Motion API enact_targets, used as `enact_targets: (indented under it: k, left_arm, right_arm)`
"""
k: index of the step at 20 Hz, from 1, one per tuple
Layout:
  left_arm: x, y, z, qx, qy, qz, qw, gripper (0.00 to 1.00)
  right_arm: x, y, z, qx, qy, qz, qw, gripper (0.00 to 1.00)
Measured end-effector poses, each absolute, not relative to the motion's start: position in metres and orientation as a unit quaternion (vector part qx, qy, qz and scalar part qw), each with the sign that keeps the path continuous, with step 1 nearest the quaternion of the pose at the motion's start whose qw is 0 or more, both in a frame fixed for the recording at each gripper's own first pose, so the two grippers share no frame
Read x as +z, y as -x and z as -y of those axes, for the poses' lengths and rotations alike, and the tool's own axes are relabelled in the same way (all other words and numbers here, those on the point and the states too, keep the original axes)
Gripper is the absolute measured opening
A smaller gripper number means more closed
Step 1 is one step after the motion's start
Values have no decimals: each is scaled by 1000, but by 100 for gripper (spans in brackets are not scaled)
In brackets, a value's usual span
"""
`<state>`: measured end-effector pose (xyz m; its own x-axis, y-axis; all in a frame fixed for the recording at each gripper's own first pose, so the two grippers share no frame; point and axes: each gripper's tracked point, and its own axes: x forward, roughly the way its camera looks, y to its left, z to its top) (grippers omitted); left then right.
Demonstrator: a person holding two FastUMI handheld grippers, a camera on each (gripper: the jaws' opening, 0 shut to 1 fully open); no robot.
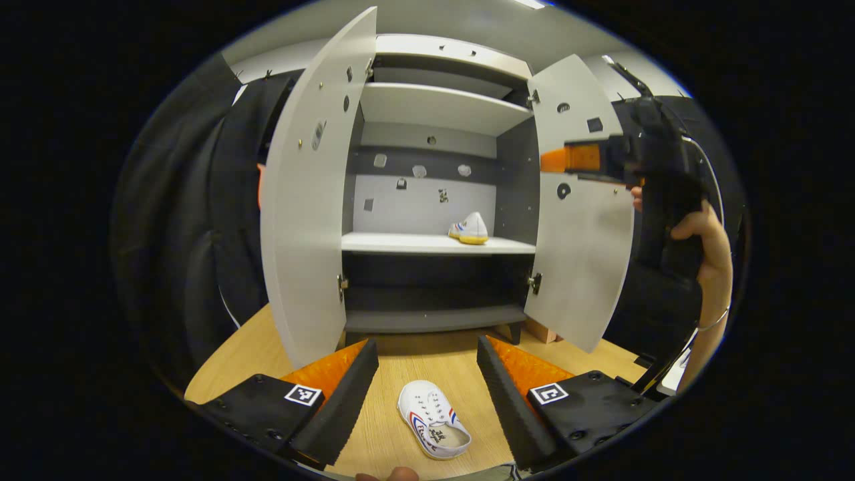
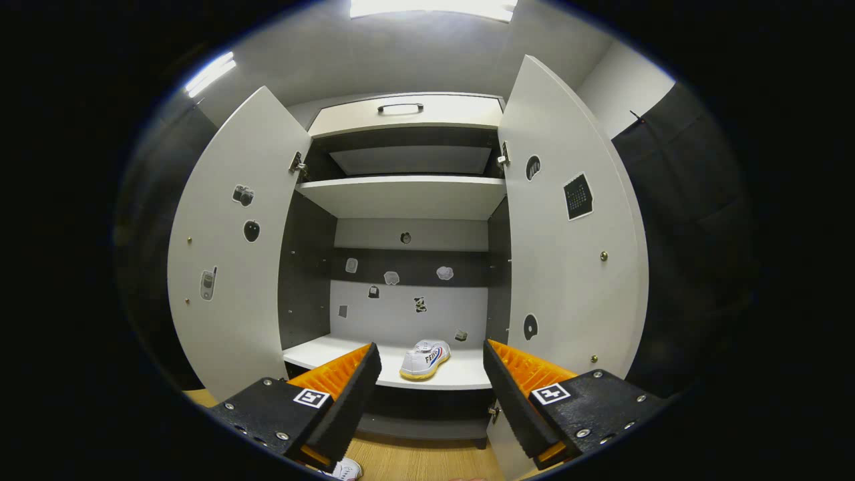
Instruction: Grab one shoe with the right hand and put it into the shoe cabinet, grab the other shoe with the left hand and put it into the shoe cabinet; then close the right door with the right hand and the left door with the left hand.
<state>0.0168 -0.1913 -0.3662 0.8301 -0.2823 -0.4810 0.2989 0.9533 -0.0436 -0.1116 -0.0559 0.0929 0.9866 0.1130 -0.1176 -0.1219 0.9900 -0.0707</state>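
White canvas shoe (image 1: 433,417) lies on the wooden counter (image 1: 414,354) directly below and between our left gripper's (image 1: 427,394) fingers, which are spread wide and hold nothing. Its long axis runs roughly front to back with a slight slant, opening end nearest us, toe toward the cabinet (image 1: 434,107). We judge the left gripper the nearer one by far; a descent straight ahead and down should bracket the shoe across its width. Other shoe (image 2: 425,359) already sits on the middle shelf (image 2: 461,377), right of centre, seen past our right gripper (image 2: 431,387), whose fingers are also spread and empty. In the left gripper view, that right gripper (image 1: 588,159) hovers high by the right door (image 1: 581,267), held by a hand (image 1: 708,247). Both doors stand open; left door (image 1: 307,214) swung well out. First shoe step looks done, second not yet begun.
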Motion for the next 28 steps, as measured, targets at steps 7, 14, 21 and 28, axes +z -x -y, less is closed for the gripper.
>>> enact_targets:
  k: [7, 14, 21, 28]
  left_arm:
    - [-508, -5, 156, -88, -26, -381, 920, 98]
    - [-549, 15, 152, -88, -34, -442, 892, 100]
    - [-573, 28, 148, -84, -34, -493, 865, 98]
    - [-594, 31, 173, -108, 39, -534, 838, 67]
  right_arm:
    - [92, 127, 53, 69, 53, -44, 995, 94]
    - [86, 140, 42, 93, 54, -43, 993, 94]
    - [79, 151, 30, 115, 48, -42, 991, 94]
    - [83, 159, 36, 110, 66, -28, 991, 94]
